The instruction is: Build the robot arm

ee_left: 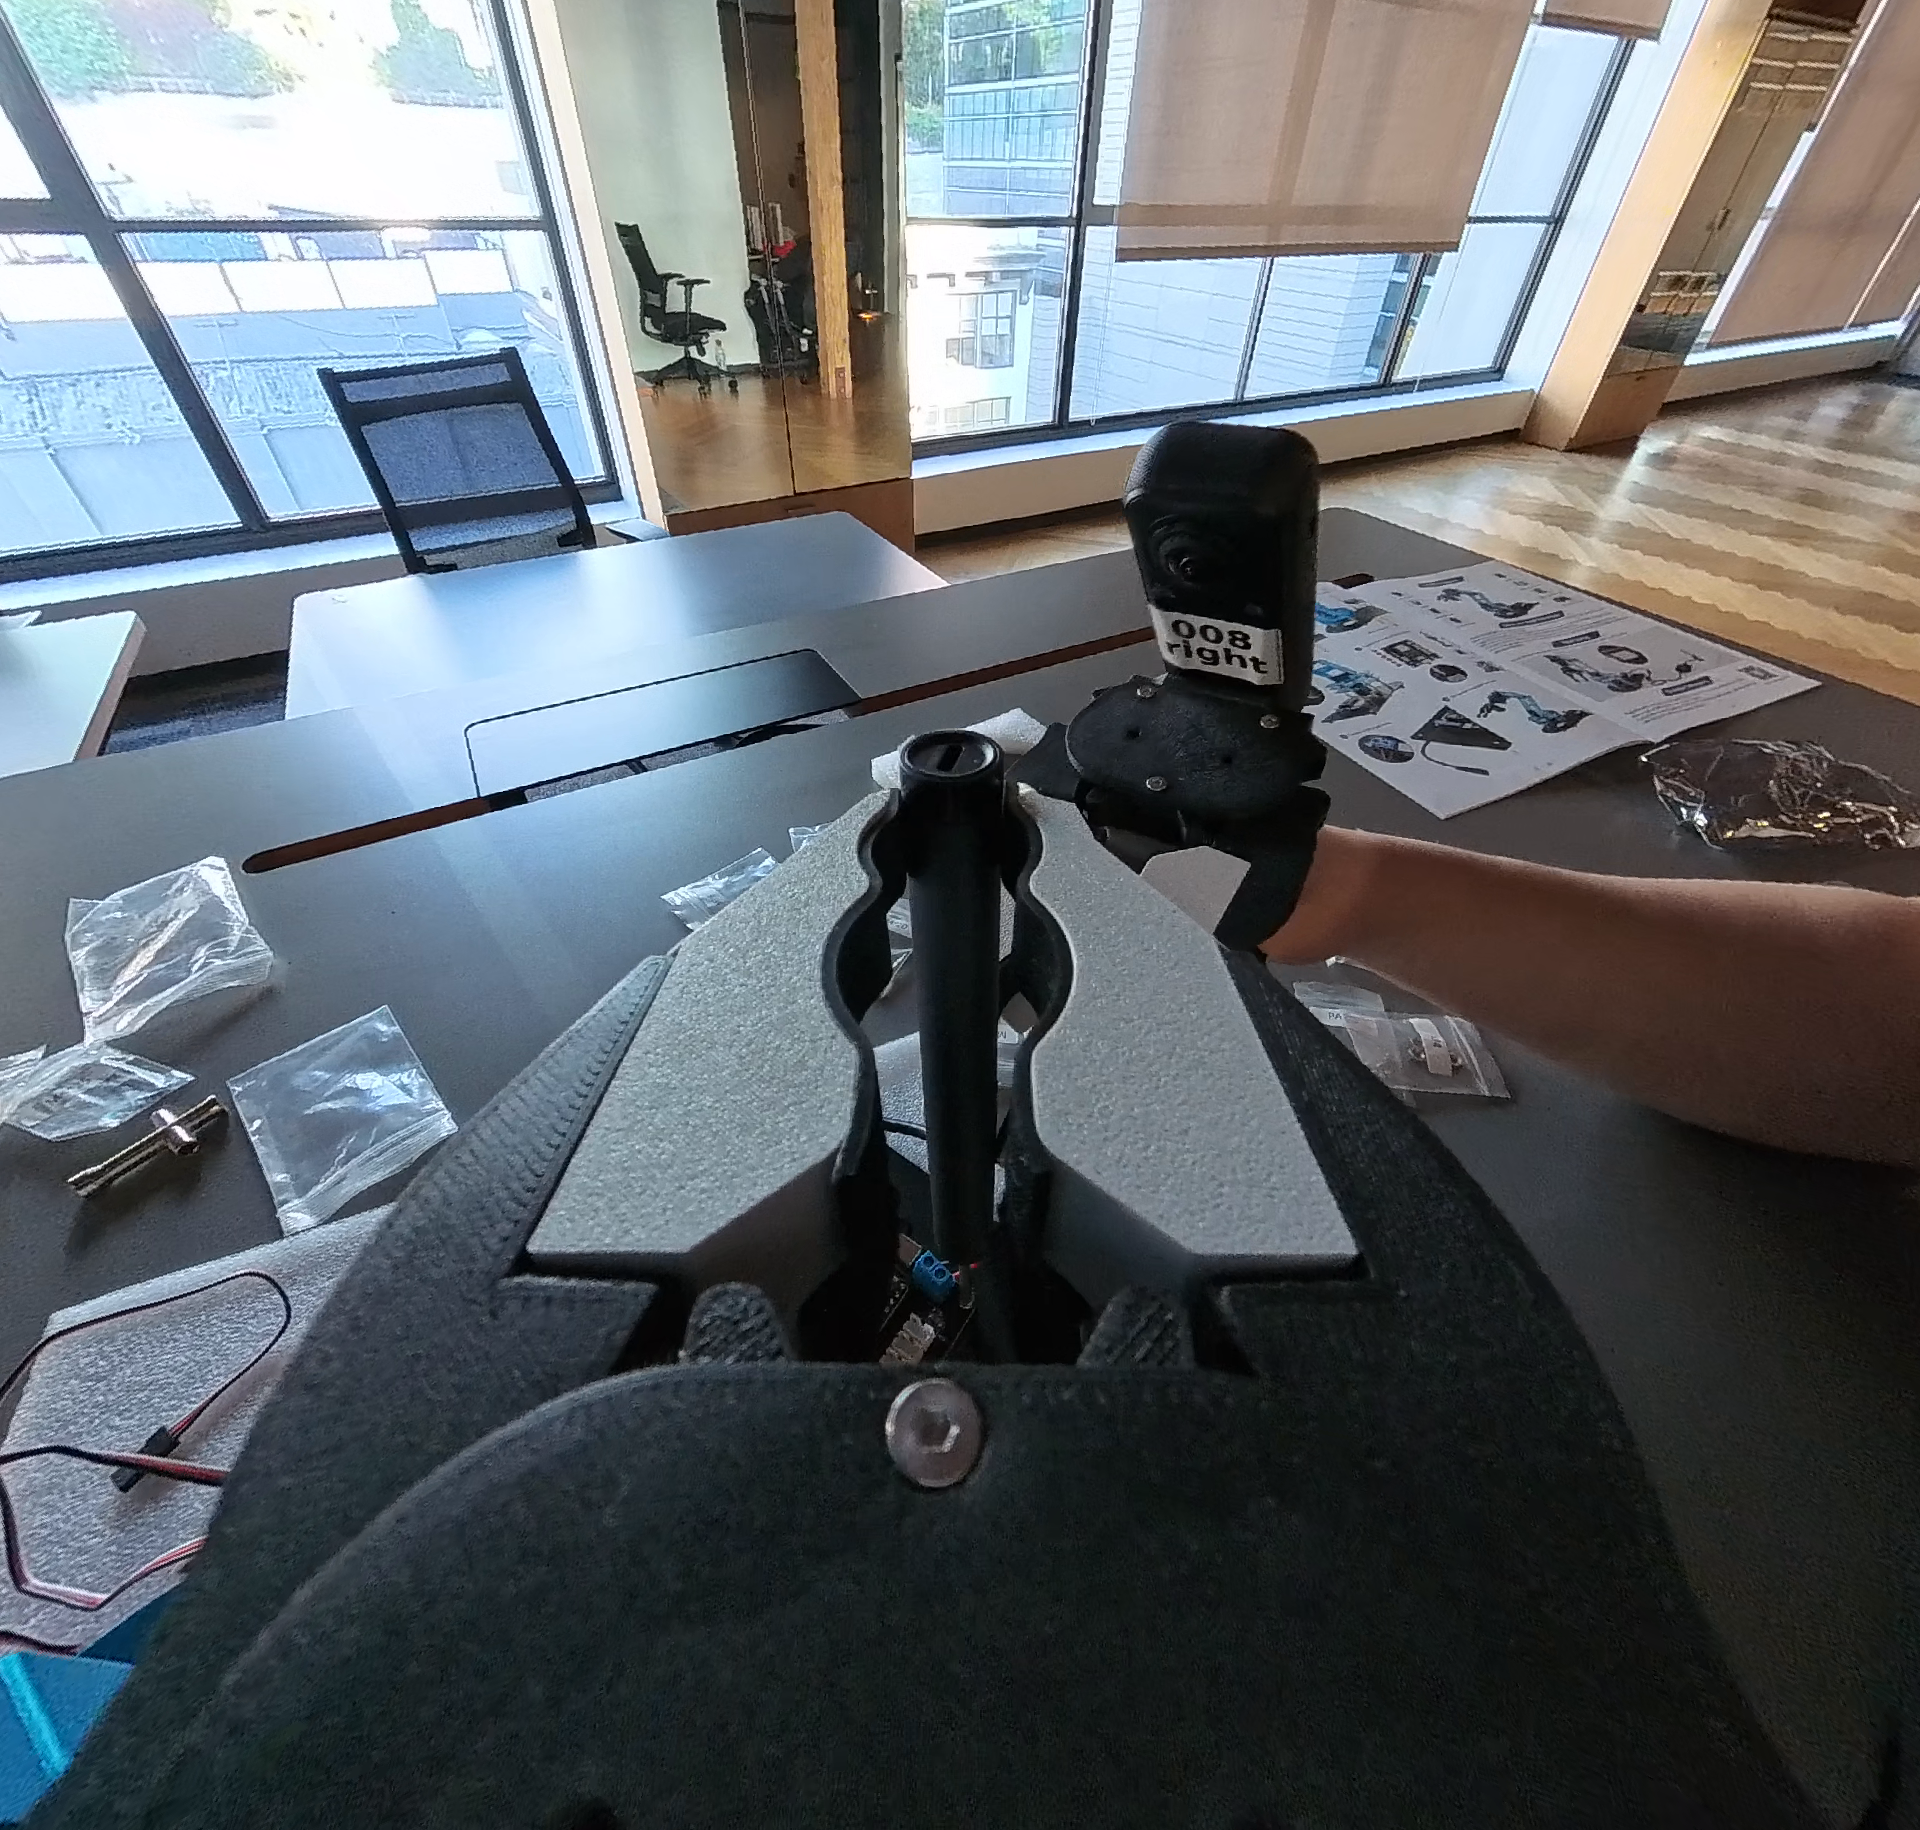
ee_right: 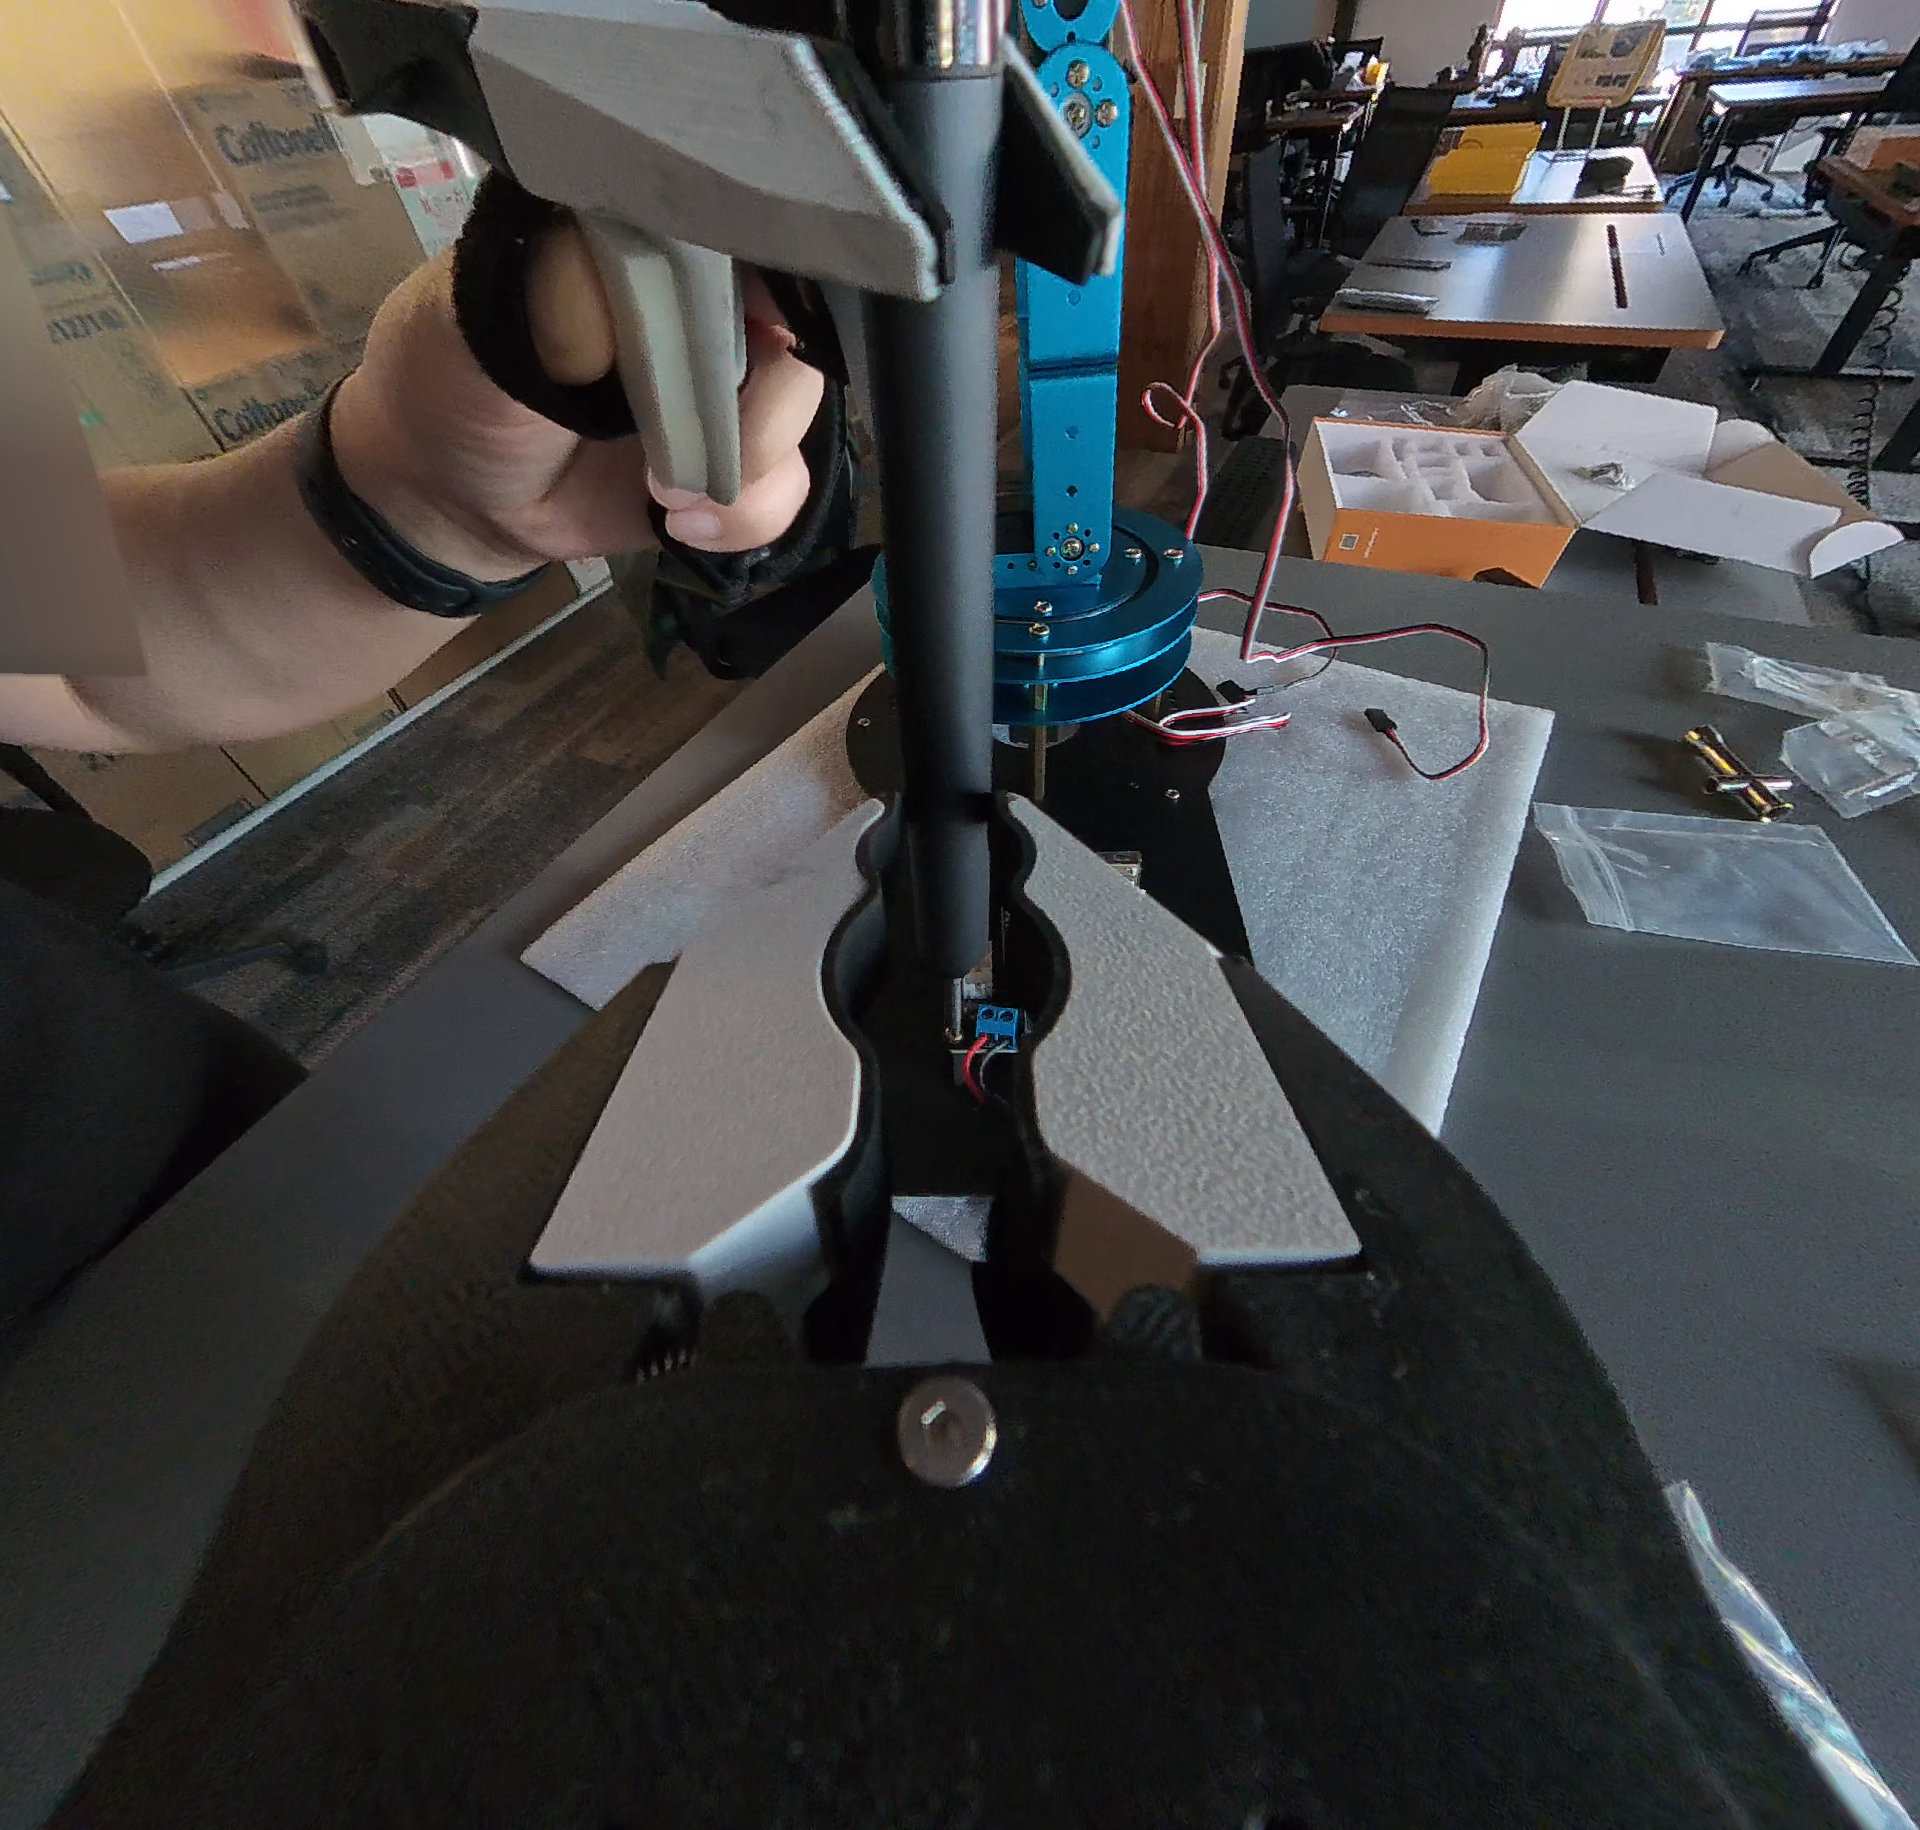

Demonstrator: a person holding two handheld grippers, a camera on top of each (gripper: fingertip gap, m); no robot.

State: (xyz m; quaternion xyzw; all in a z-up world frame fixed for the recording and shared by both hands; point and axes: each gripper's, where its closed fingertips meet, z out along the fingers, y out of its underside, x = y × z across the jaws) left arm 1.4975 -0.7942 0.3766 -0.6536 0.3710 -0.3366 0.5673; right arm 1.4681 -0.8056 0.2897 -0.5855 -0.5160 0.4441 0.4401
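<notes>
A black cylindrical tool [ee_left: 951, 1001] stands upright over a circuit board with a blue terminal block [ee_left: 935, 1273]. My left gripper [ee_left: 951, 814] is shut on the tool near its top. In the right wrist view the tool [ee_right: 935, 533] runs down to the blue terminal block [ee_right: 992, 1020]. My right gripper [ee_right: 945, 835] is closed around the tool's lower end, just above the board. The left gripper [ee_right: 971, 222] shows there at the top, held by a hand. The right gripper's body [ee_left: 1195, 772] shows across the tool in the left wrist view, its fingertips hidden.
A blue robot arm on a round base [ee_right: 1070, 617] stands behind the tool on white foam [ee_right: 1371, 845], with servo wires [ee_right: 1444, 700] trailing. Plastic bags [ee_left: 343, 1105], a metal cross wrench [ee_left: 145, 1146], an instruction sheet [ee_left: 1538, 679] and an open orange box [ee_right: 1434, 502] lie around. Spacing between my two grippers at the tips: around 9 cm. My right gripper is the nearer one to the blue terminal block [ee_right: 992, 1020]: about 8 cm, against 15 cm. It is also in sight in the left wrist view [ee_left: 932, 1278].
</notes>
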